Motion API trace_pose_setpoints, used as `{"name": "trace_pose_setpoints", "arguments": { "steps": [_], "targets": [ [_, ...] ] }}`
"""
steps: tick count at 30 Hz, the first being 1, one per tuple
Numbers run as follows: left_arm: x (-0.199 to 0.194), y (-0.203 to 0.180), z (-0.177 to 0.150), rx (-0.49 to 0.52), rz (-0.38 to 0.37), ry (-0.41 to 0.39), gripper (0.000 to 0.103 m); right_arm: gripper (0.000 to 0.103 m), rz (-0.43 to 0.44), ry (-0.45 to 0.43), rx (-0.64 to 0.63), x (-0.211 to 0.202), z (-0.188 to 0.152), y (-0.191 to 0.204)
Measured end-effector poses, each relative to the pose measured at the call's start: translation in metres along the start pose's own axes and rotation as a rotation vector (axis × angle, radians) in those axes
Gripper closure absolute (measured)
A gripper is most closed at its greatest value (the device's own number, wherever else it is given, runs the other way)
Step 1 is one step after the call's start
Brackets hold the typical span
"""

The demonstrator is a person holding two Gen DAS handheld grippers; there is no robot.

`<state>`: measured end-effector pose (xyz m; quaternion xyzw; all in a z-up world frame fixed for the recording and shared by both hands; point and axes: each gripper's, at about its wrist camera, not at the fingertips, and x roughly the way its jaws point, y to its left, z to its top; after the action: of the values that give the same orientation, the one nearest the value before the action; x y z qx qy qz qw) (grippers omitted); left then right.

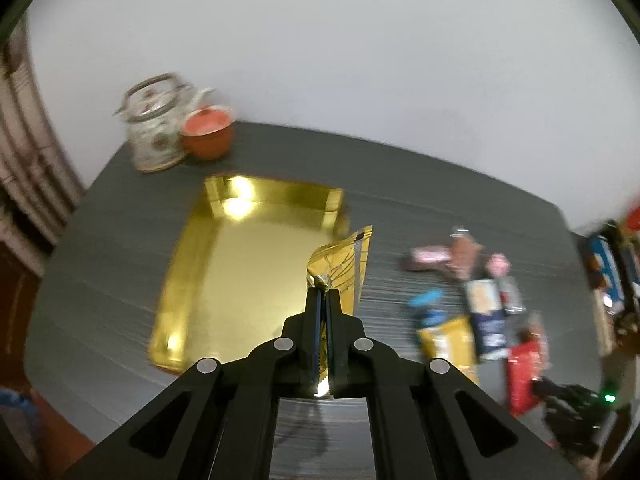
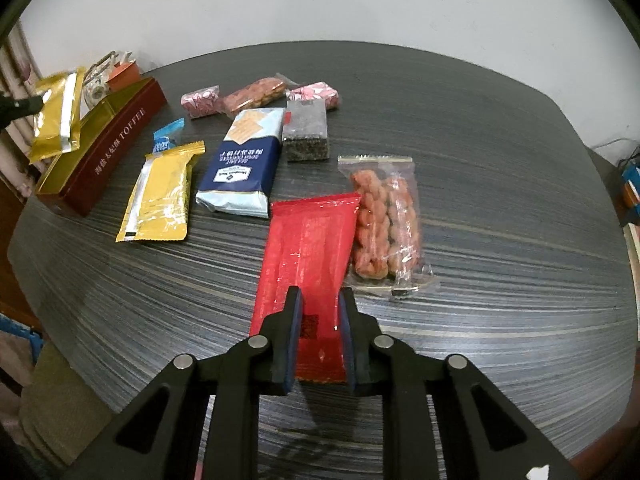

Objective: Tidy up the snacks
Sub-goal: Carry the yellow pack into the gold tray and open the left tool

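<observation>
Above one gold-lined box (image 1: 240,264), the left gripper (image 1: 322,286) pinches one gold packet (image 1: 346,262); nearer, the right gripper (image 2: 319,300) clamps one red packet (image 2: 310,240).

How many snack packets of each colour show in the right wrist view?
Gold packet: 1
Yellow packet: 1
Blue packets: 2
Pink packets: 2
Clear packets of orange-brown snacks: 2
Red packet: 1
Dark bar: 1
Total: 10

left tongs (image 1: 323,294) clamped, right tongs (image 2: 320,312) pinching
</observation>
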<state>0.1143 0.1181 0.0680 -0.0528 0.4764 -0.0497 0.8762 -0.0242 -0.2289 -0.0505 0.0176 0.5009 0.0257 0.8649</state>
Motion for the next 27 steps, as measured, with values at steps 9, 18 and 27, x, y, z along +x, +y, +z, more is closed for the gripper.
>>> {"name": "trace_pose_setpoints", "arguments": {
  "steps": [9, 18, 27],
  "targets": [
    [0.043, 0.056, -0.007, -0.077, 0.083, 0.081, 0.101, 0.099, 0.025, -0.050, -0.024, -0.012, 0.004, 0.007],
    [0.064, 0.073, -0.008, -0.101, 0.107, 0.115, 0.101, 0.080, 0.060, 0.023, 0.089, 0.000, 0.003, -0.007],
    [0.091, 0.083, 0.004, -0.117, 0.135, 0.128, 0.101, 0.042, 0.013, 0.033, 0.089, 0.002, 0.006, 0.005]
  ]
}}
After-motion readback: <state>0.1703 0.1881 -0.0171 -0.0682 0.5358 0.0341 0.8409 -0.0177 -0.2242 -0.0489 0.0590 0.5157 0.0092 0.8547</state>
